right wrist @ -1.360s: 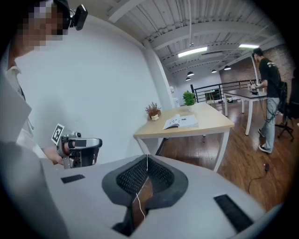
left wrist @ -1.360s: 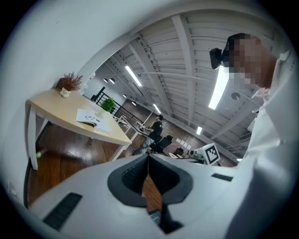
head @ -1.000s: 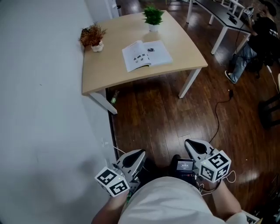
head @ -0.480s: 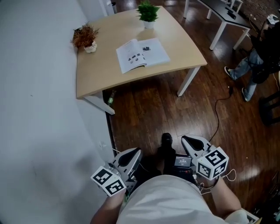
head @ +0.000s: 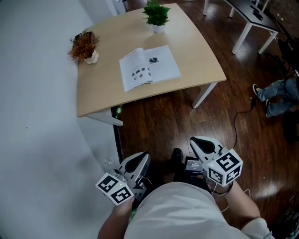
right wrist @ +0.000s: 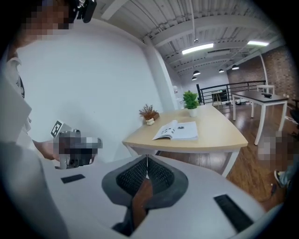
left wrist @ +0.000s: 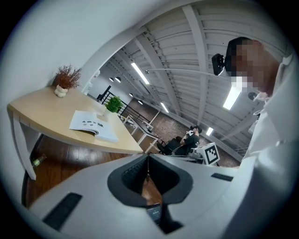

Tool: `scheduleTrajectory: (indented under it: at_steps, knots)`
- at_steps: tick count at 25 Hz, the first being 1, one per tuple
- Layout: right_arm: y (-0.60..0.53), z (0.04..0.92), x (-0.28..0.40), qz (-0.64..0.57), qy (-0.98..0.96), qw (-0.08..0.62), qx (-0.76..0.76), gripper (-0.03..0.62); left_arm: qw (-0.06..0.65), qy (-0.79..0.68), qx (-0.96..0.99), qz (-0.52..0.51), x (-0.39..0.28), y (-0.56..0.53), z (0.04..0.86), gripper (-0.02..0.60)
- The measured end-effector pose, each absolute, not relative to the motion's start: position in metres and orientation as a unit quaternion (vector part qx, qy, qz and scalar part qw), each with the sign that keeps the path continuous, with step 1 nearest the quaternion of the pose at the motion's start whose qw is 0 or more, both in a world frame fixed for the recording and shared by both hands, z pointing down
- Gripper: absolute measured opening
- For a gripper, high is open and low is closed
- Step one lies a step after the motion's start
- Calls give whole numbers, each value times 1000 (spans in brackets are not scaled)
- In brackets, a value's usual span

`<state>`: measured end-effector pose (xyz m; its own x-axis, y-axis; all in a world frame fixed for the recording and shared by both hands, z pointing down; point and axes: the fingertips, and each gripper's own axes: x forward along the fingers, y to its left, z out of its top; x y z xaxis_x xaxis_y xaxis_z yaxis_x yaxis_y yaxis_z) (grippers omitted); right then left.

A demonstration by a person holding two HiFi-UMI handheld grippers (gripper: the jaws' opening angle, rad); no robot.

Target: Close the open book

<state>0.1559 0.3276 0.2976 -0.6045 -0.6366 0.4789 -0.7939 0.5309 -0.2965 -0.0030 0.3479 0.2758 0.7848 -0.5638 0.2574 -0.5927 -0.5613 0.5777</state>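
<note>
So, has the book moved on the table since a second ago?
No. The book keeps its spot on the table, same gap to the green plant; only the view shifted.

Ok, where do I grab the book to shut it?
Probably the outer edge of the right-hand half of the book, coming from the open right side of the table. The book lies flat and wide open with its spine pointing away from you. That thin free edge can be lifted and swung over the spine. The left half sits nearer the wall.
</note>
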Motion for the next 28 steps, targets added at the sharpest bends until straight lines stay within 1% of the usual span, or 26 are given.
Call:
scheduleTrajectory:
  at_steps: [5,11,22,28]
  knots:
    - [288,296,179,236,-870,173,396,3,336,-340,878,13,27,312,267,0]
    - [255,300,183,240,-874,185,381,3,343,-348,872,15,35,281,267,0]
    - [181,309,144,223,-866,207,396,3,343,-326,881,2,-7,187,276,0]
    - [134,312,108,233,-854,209,415,3,326,-293,899,12,-37,128,269,0]
